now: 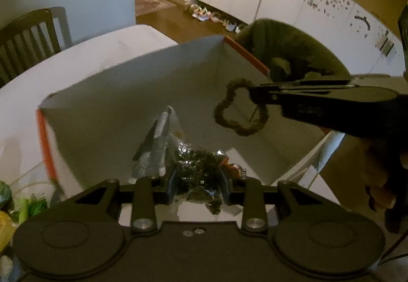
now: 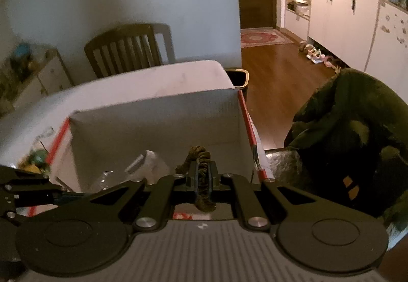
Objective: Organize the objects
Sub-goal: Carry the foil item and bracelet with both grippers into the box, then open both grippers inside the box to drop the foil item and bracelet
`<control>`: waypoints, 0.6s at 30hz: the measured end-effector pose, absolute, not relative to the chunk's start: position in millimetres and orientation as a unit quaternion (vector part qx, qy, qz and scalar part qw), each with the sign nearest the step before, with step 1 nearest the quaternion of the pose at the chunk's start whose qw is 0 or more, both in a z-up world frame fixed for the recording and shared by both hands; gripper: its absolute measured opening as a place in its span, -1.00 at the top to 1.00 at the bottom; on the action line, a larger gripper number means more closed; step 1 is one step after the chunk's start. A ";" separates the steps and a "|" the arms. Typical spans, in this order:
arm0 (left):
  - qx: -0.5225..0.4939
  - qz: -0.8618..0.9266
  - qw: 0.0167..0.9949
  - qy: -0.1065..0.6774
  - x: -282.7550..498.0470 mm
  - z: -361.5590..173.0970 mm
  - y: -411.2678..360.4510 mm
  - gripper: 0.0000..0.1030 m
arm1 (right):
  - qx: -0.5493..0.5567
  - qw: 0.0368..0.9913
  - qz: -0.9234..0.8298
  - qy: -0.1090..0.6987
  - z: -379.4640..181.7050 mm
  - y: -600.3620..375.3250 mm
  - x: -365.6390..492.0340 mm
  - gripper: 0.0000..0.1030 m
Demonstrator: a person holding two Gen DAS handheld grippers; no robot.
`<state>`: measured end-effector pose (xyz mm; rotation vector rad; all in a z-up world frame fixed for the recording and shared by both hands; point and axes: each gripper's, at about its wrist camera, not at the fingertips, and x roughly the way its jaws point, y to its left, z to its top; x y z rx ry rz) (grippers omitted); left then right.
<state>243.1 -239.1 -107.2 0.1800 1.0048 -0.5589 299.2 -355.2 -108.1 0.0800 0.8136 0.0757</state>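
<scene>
An open cardboard box (image 1: pixel 122 93) with a grey inside and red-orange edges stands on the white table (image 1: pixel 84 52). My left gripper (image 1: pixel 199 181) hangs over the box's near side, shut on a clear bag of small dark pieces (image 1: pixel 201 170). Past the bag, a white and grey packet (image 1: pixel 158 144) lies in the box. My right gripper (image 1: pixel 255 96) reaches in from the right above the box, shut on a dark fuzzy hair tie (image 1: pixel 239 110). The right wrist view shows the hair tie (image 2: pixel 202 187) pinched between the fingers of that gripper (image 2: pixel 202 176), over the box (image 2: pixel 153 124).
A dark green padded garment (image 2: pixel 352 144) hangs right of the box. A wooden chair (image 2: pixel 125 52) stands beyond the table, and a black bin (image 2: pixel 238 77) sits on the floor past the table's corner. Green and yellow items (image 1: pixel 23 205) lie left of the box.
</scene>
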 end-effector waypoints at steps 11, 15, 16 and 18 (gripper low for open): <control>0.092 -0.268 0.808 0.517 272.7 -139.1 -258.6 0.37 | 0.015 0.902 0.056 0.427 -136.1 -356.4 324.6 0.87; 0.100 -0.271 0.794 0.535 282.0 -148.9 -265.6 0.37 | 0.004 0.900 0.063 0.432 -140.4 -354.6 325.8 0.87; 0.105 -0.271 0.790 0.540 283.8 -152.1 -267.3 0.37 | 0.002 0.899 0.064 0.433 -141.2 -353.6 325.9 0.87; 0.106 -0.268 0.785 0.548 287.8 -155.8 -269.5 0.37 | 0.002 0.899 0.067 0.434 -141.4 -354.1 325.5 0.87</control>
